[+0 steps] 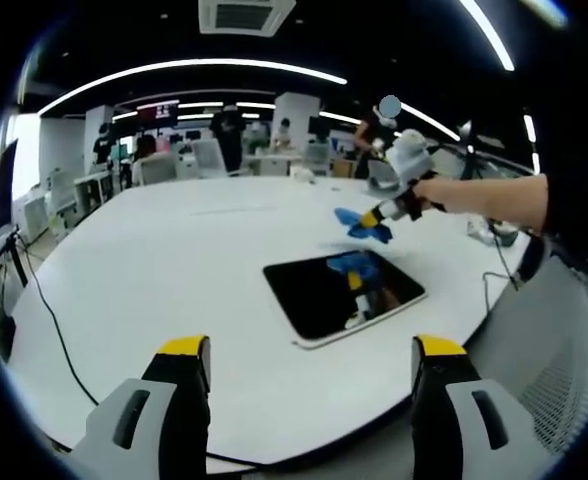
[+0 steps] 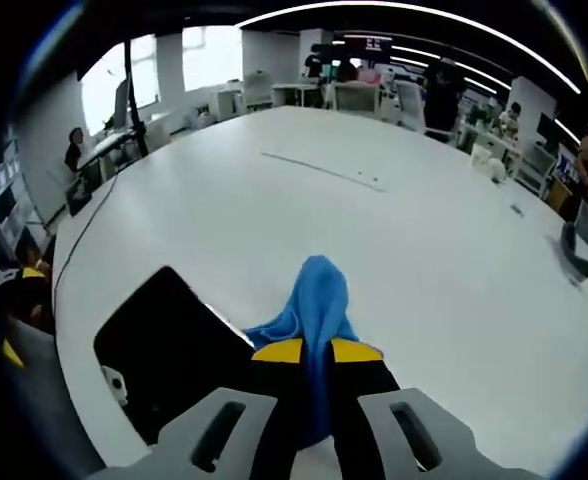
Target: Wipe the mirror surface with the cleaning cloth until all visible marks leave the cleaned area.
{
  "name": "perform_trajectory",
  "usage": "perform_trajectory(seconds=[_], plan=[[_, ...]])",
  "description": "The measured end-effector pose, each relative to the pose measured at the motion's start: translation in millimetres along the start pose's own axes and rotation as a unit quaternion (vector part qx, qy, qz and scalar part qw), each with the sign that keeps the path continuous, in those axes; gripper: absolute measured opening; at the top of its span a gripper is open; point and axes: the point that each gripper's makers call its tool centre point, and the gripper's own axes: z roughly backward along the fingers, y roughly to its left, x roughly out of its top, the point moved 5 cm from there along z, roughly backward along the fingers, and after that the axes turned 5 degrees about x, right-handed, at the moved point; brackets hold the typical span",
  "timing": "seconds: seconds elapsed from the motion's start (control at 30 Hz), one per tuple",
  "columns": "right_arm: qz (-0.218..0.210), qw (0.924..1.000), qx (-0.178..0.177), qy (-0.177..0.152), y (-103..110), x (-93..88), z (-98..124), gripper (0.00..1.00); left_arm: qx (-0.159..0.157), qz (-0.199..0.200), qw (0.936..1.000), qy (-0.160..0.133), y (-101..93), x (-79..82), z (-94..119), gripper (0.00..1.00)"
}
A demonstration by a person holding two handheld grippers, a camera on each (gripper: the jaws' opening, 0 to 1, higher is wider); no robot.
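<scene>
Open office, ceiling strip lights, big white table [image 1: 154, 270] with a dark cable trailing off its edge.

Cloth [image 2: 314, 300]: blue, small, soft and limp; it droops and folds from the right gripper [image 2: 316, 352], whose yellow-tipped jaws are pressed together on one bunched end. Judged very light, no stiffness; it will need pressing flat to wipe well. In the left gripper view the cloth [image 1: 364, 226] hangs clear of the table, just past the mirror's far edge.

Mirror [image 1: 342, 296]: flat, dark rounded rectangle with a pale rim, lying face up on the table, reflecting cloth and gripper. Likely rigid, smooth, slippery, breakable; best steadied at the rim, not the glass. Its long axis runs diagonally in the left gripper view, near corner towards the table edge. Marks on it: too small to tell.

Left gripper [image 1: 312, 352]: jaws spread wide, holding nothing, near side of the mirror, apart from it.
</scene>
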Motion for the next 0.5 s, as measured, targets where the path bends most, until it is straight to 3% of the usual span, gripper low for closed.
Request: perform_trajectory(seconds=[0.27,0.33,0.5], plan=[[-0.008,1.0000,-0.004,-0.001,-1,-3.3,12,0.03,-0.001,0.000,1.0000,0.001,-0.7,-0.2,1,0.83],[-0.004,0.9997,-0.023,-0.001,-8,-3.4,20,0.03,0.000,0.000,1.0000,0.001,-0.7,-0.2,1,0.82],[-0.021,0.9992,-0.032,-0.013,-19,-4.6,36,0.03,-0.002,-0.001,1.0000,0.003,-1.4,-0.8,1,0.82]])
